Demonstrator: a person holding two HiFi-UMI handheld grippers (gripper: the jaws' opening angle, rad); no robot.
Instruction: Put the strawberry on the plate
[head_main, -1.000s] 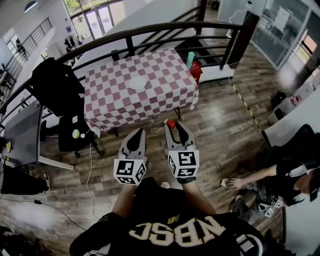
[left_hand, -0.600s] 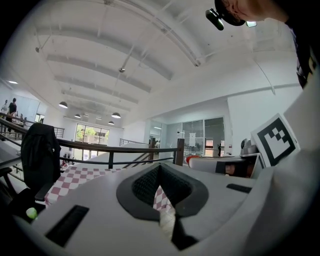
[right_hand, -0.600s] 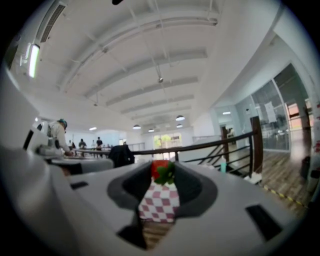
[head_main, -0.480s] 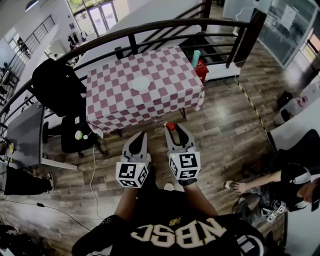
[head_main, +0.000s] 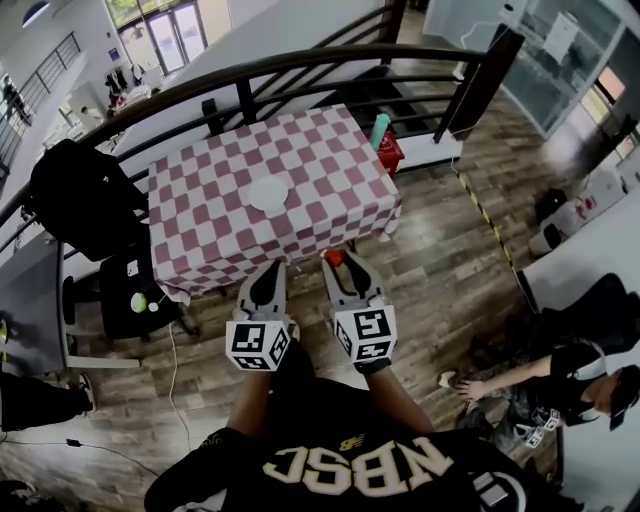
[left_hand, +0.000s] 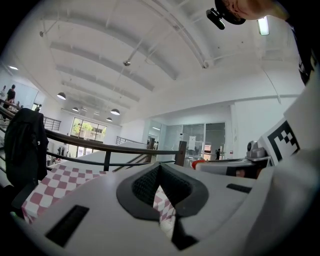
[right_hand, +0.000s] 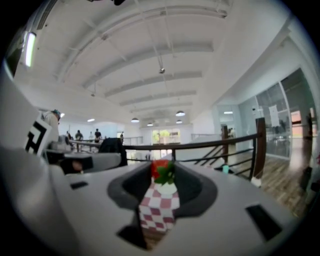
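Note:
A red strawberry (head_main: 335, 258) with green leaves (right_hand: 161, 172) is pinched at the tips of my right gripper (head_main: 338, 264), which is shut on it. The left gripper (head_main: 268, 270) is held beside it with its jaws together and nothing in them. Both hang over the wooden floor, just short of the near edge of a table with a red-and-white checked cloth (head_main: 330, 160). A white plate (head_main: 268, 194) lies bare near the middle of that table. In the right gripper view the plate (right_hand: 166, 189) shows just under the strawberry.
A black railing (head_main: 300, 65) curves behind the table. A teal cup (head_main: 380, 130) and a red object (head_main: 391, 152) stand by the table's far right corner. A chair draped with a black jacket (head_main: 85, 195) is at the left. A person sits on the floor (head_main: 560, 390) at the right.
The table and plate have shifted left and slightly nearer in the head view. Both grippers keep their pose, the strawberry still in the right one.

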